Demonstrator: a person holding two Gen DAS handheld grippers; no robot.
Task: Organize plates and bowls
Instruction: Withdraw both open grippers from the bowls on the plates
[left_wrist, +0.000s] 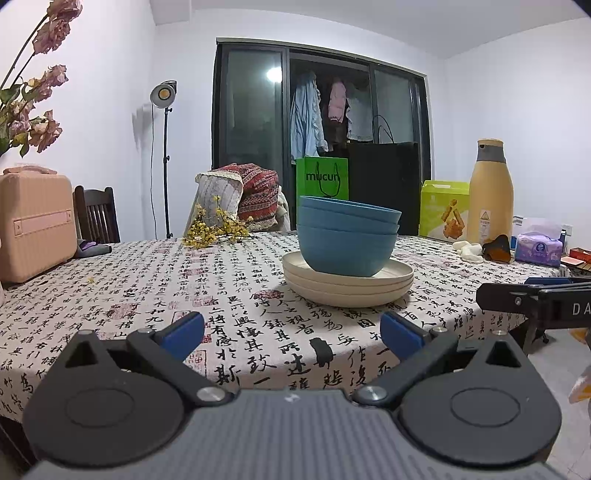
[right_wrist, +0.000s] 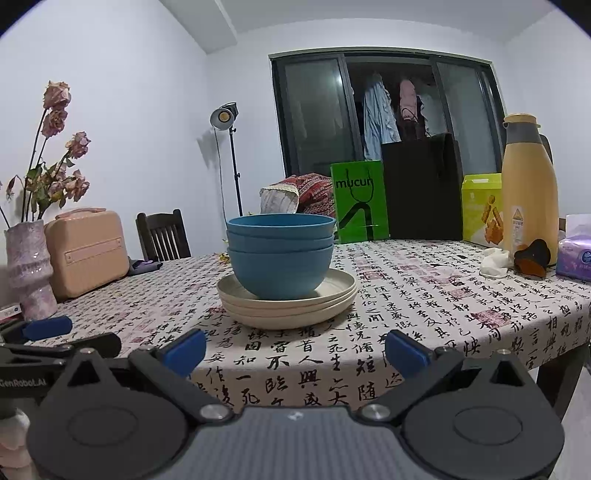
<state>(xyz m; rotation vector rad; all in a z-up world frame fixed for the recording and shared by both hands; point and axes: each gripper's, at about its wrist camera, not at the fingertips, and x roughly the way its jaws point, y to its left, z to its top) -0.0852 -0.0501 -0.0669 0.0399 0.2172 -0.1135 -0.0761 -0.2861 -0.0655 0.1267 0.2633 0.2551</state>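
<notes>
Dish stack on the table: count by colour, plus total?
Blue bowls: 3, nested, standing on the plates
Cream plates: 3, stacked on the tablecloth
Total: 6 dishes in one pile. Both grippers are open and clear of it.

Both grippers (left_wrist: 291, 334) (right_wrist: 295, 350): blk arms, blue pads (left_wrist: 183, 334), silver screws, ribbed gray body.

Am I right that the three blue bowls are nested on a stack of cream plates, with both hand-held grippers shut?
Not quite: both views show the left hand-held gripper and right hand-held gripper open. The blue bowls do sit nested on the cream plates.
</notes>
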